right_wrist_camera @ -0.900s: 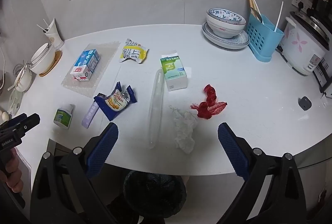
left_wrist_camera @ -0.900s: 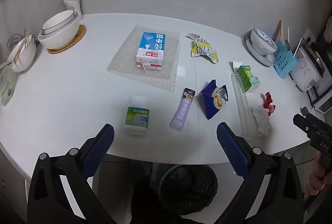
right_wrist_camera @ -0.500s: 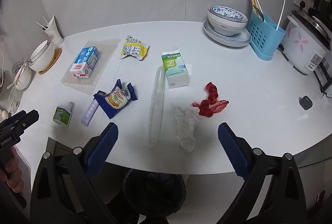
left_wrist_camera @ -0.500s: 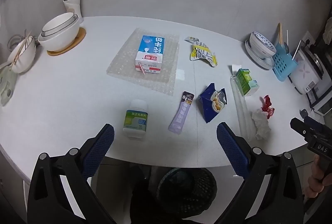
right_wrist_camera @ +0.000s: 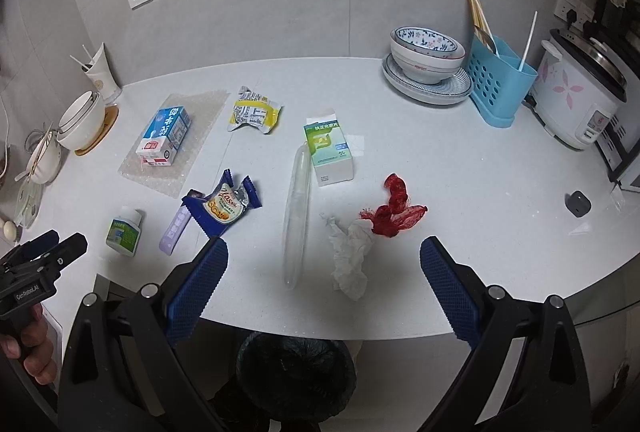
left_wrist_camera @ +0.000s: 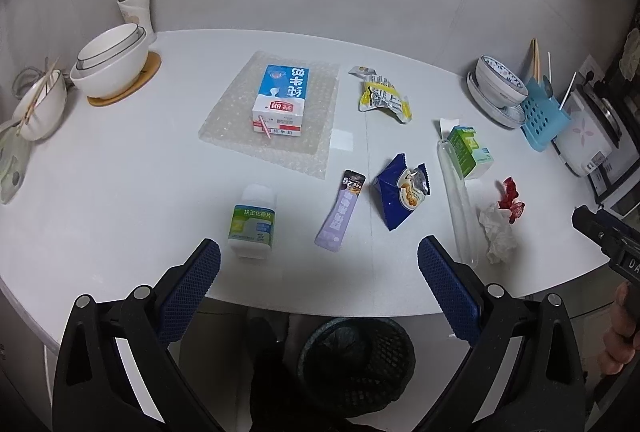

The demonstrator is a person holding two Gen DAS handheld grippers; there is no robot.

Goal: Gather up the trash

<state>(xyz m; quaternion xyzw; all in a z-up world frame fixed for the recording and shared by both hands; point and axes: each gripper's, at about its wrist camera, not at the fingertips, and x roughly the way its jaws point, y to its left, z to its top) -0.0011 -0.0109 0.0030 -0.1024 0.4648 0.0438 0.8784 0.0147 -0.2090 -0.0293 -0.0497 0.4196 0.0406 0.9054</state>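
white counter (left_wrist_camera: 120, 192) sits closer; both grippers stay spread, empty.

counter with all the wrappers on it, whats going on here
A person is about to clear trash from the white counter. The left hand-held gripper and right hand-held gripper are both open and empty, hovering at the near edge. Nothing has been picked up: the crumpled tissue, red wrapper, blue snack packet and purple sachet lie on top, with the black mesh bin below.
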